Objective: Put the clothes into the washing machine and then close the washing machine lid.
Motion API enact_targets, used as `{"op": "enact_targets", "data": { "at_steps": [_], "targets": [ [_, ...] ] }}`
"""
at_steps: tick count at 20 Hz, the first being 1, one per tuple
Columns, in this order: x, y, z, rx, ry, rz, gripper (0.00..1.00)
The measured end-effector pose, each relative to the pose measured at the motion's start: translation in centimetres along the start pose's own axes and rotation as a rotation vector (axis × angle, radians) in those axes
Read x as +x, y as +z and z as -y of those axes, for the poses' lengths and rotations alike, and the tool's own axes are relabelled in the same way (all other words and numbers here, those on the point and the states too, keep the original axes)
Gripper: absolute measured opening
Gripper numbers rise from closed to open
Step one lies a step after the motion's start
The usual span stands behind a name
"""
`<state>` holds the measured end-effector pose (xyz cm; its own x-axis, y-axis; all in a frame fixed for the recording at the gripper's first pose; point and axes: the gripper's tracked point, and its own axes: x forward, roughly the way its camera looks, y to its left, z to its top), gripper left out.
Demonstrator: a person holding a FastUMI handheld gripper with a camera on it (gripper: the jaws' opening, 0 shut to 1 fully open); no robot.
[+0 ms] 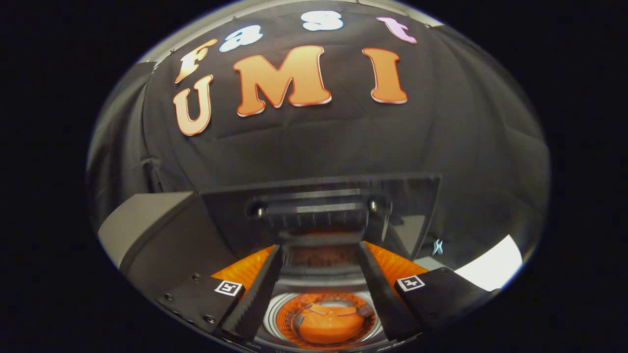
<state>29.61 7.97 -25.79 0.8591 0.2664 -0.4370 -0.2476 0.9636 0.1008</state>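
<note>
Clearly, the gripper (pixel 319 267) hangs above the washing machine (pixel 147 230) with its two fingers spread apart, and nothing is pinched between them. Each finger carries a small square marker on its base. Between the fingers, and lower than their tips, the round drum (pixel 324 318) of the machine is seen from above. Inside the drum lies the clothes (pixel 329 324), an orange bundle that rests in the middle of the drum floor. The bundle is well apart from both fingers and touches neither of them; it sits in the gap between them, nearer to the camera than their tips.

Just ahead of the fingertips stands the washing machine lid (pixel 319 211). It is raised and nearly upright, a dark glossy panel with a ribbed handle bar across its middle. Orange light shows in the lower part of the panel on both sides of the fingers. Whether the fingertips touch the lid, I cannot tell. To the left of the fingers the grey top of the machine body is visible. Beyond the lid hangs the black cloth wall (pixel 466 137) of the booth.
</note>
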Motion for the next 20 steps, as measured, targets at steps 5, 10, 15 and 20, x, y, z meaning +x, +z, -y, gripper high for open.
{"op": "enact_targets", "data": {
  "at_steps": [5, 10, 15, 20],
  "targets": [
    [4.7, 8.5, -1.2, 0.041, 0.008, 0.076, 0.99],
    [8.7, 10.8, -1.5, -0.029, -0.019, 0.071, 0.98],
    [11.5, 7.8, -0.7, -0.024, -0.064, -0.049, 0.99],
    [11.6, 7.0, 0.1, -0.032, -0.089, -0.048, 0.96]
  ]
}}
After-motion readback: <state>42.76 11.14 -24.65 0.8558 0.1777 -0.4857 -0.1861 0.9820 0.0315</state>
